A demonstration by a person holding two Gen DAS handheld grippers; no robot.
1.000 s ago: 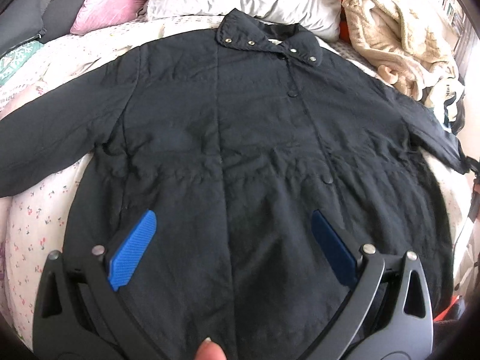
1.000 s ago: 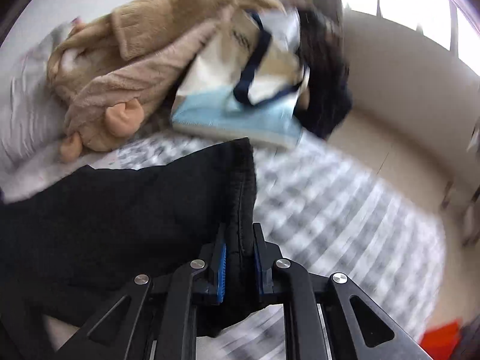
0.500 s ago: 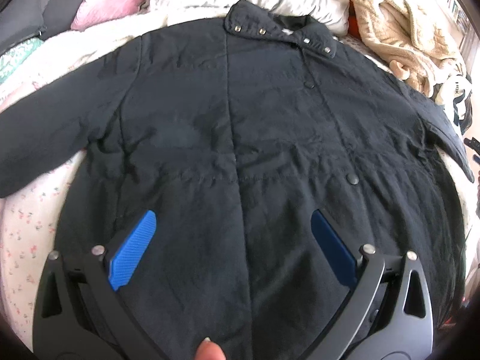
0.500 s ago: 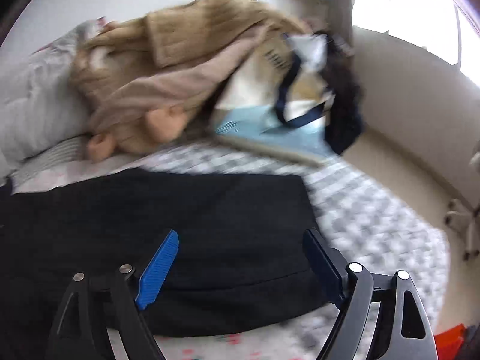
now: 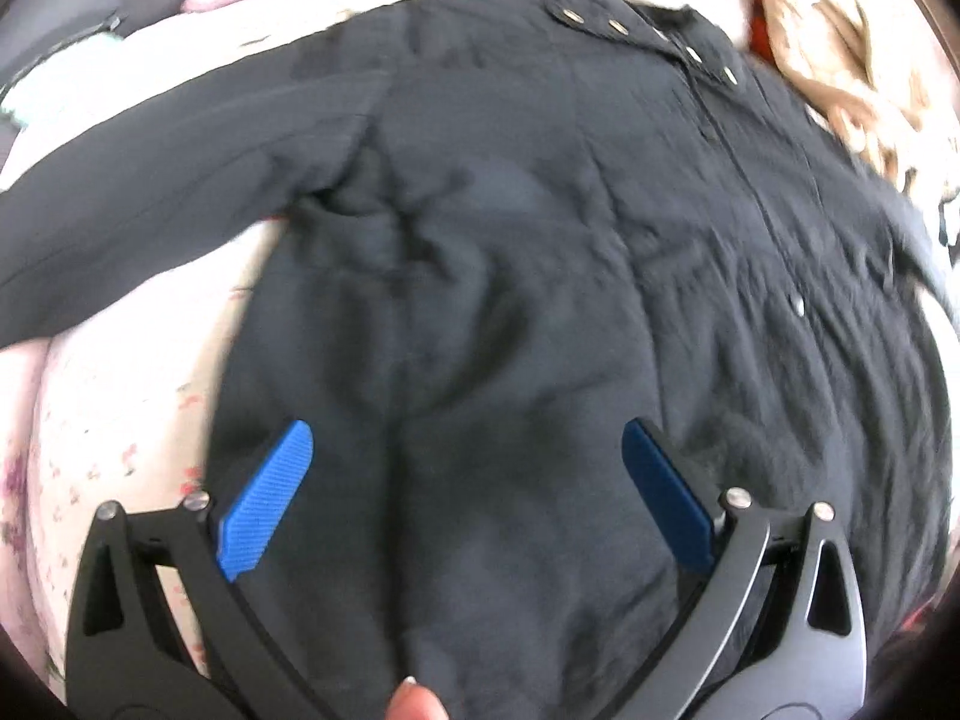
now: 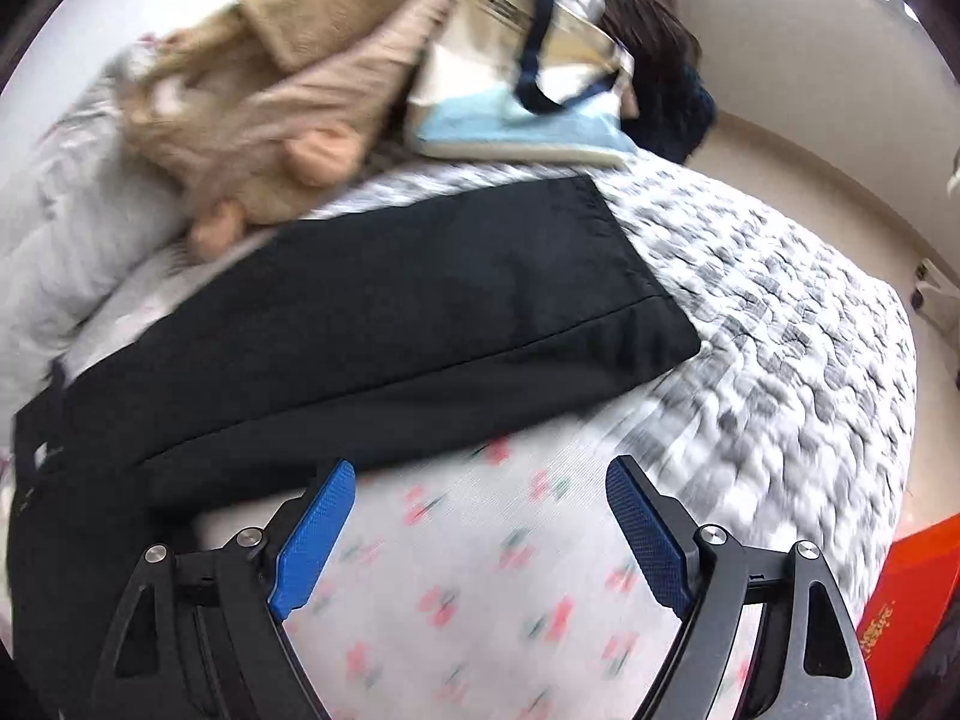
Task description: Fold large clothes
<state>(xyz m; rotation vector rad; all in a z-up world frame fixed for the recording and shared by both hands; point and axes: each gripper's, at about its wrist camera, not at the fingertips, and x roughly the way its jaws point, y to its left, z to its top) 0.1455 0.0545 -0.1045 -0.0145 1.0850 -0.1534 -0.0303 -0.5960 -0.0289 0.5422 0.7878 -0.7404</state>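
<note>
**Both tools released, jacket flat on bed**

Black jacket (image 5: 510,276) spread face-up on the bed (image 5: 120,420), collar (image 5: 648,30) at the far end, snaps closed down the front. One sleeve stretched out toward frame left in the left wrist view. Other sleeve (image 6: 420,324) laid out straight across the quilt (image 6: 780,330) in the right wrist view, cuff at the far end, flat, touching nothing else.

Left tool (image 5: 468,498) — spread wide, hovering over the lower body of the jacket, blue pads (image 5: 267,501) gripping nothing. Fingertip (image 5: 414,705) visible at the bottom edge.

Right tool (image 6: 480,534) — just opened up, wide now, nothing between the pads (image 6: 312,546); floral sheet (image 6: 480,600) below, sleeve just beyond the tips, not touched.

Behind the sleeve: tan fleece garment (image 6: 288,90) heaped beside a white-and-blue tote bag (image 6: 528,90), grey pillow (image 6: 54,228) to the left. Orange box (image 6: 900,600) at the lower right edge. Both views motion-blurred.
</note>
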